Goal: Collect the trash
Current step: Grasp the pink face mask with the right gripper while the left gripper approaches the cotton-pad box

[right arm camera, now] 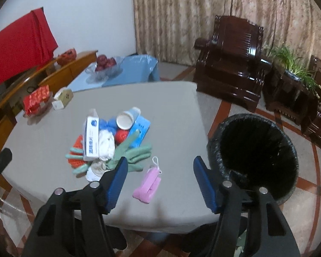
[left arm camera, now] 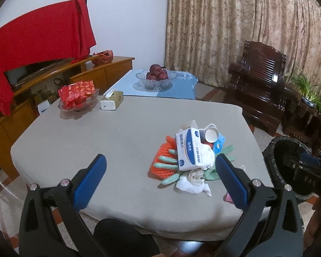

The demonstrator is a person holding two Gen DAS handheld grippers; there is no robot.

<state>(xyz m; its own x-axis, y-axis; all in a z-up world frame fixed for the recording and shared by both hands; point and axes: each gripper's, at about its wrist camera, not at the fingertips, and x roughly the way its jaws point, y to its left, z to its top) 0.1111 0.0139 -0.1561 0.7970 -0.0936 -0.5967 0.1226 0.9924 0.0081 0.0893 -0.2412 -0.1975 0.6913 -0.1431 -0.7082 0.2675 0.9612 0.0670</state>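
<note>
both grippers hang over the near edge of the grey table [right arm camera: 171, 111], jaws apart, holding nothing: left gripper [left arm camera: 160, 180], then right gripper [right arm camera: 158, 182]. going left to right: trash pile [right arm camera: 109, 141] of soft gloves, tissues and a light box, then pink mask [right arm camera: 148, 183], floppy, best pinched mid-fold. black bin [right arm camera: 254, 154] waits at the right, nothing in the way

One pink mask [right arm camera: 148, 185] lies between the right fingers [right arm camera: 115, 181]; one black bin [right arm camera: 254, 156] beyond them; one white box [right arm camera: 91, 137], one paper cup [right arm camera: 126, 118], two green gloves [right arm camera: 137, 153] to their left.
</note>
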